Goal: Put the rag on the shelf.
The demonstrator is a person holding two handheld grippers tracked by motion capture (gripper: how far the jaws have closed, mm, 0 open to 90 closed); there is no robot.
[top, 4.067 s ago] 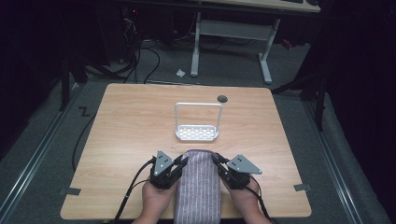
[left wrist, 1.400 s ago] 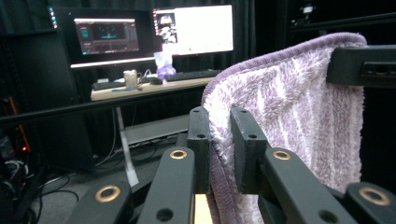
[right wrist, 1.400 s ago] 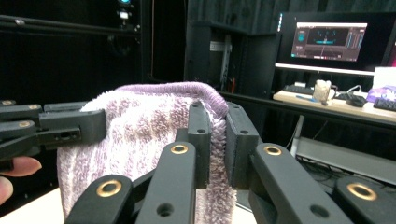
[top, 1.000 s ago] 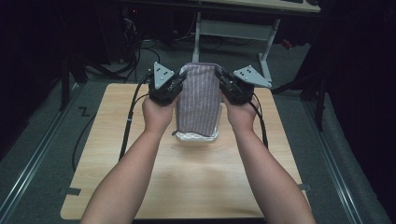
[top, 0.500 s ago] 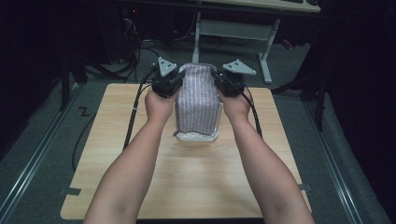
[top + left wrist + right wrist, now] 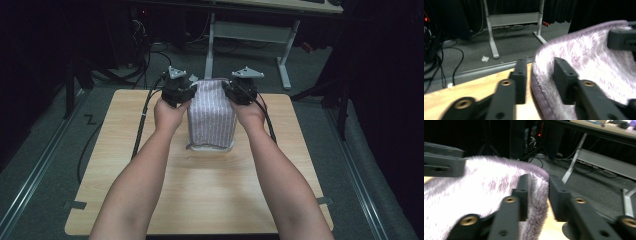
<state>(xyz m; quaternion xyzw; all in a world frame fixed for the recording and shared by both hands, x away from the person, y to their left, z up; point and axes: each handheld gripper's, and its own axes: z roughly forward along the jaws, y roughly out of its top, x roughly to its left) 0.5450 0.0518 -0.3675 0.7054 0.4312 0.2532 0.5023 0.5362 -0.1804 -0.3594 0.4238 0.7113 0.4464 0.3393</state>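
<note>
High view: the towel [image 6: 211,116], purple-striped, hangs near the tabletop's [image 6: 200,195] far edge, midway between its side edges, held up by its two top corners. Its lower hem drapes over a white rack [image 6: 212,148] standing on the wood. Left claw [image 6: 192,94] is clamped on the towel's left top corner, right claw [image 6: 229,93] on the right one. Each gripper view shows fuzzy cloth pinched between the black jaws.

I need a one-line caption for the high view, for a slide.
Two hand-held tongs, left and right, hold a striped purple towel by its top corners, draped over a white rack on a wooden table.
</note>
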